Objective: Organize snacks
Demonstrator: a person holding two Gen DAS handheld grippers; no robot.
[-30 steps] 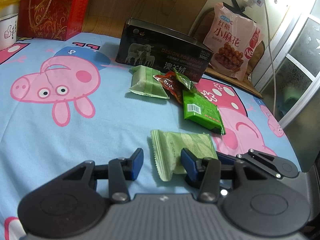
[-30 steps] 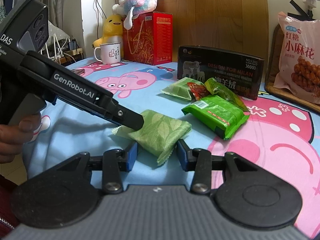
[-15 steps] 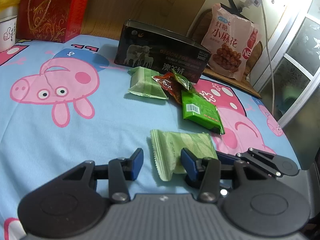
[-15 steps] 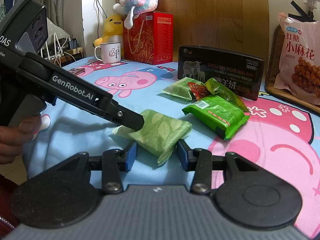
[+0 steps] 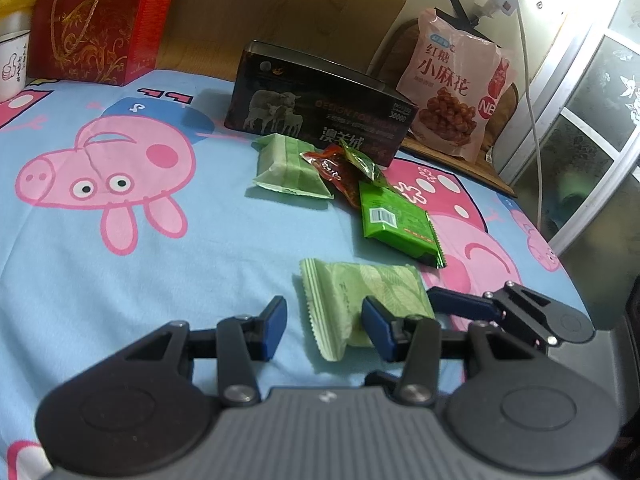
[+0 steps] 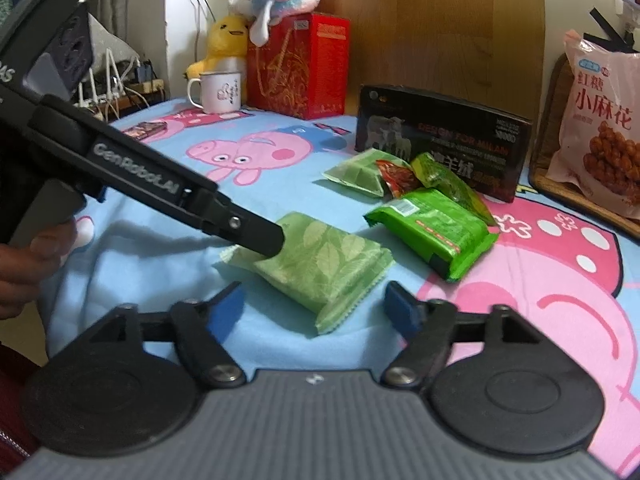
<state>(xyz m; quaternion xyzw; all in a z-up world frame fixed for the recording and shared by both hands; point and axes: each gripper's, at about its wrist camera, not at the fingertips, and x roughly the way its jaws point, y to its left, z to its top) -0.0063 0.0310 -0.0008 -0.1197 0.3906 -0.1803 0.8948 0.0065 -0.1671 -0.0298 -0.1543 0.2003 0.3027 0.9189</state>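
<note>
Nearest you on the bed (image 5: pixel 120 264), the pale green packet (image 6: pixel 320 264) lies flat. Your right hand-held gripper (image 6: pixel 316 306) has just been opening and stands spread, the packet's end between its jaws but untouched. Your left hand-held gripper (image 5: pixel 324 326) is partly open, one finger (image 5: pixel 378 332) on the packet, no pinch. Close squarely on the crimped edge before lifting toward the black box (image 6: pixel 444 144). Only the right view shows the mug (image 6: pixel 218 92).

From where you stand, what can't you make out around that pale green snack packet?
- Pale green packet: in the right wrist view, the left gripper covers its far corner; a grip can't be told.
- Black box: inside hidden by its own wall, left wrist view.
- Small packet near the mug: too small.
</note>
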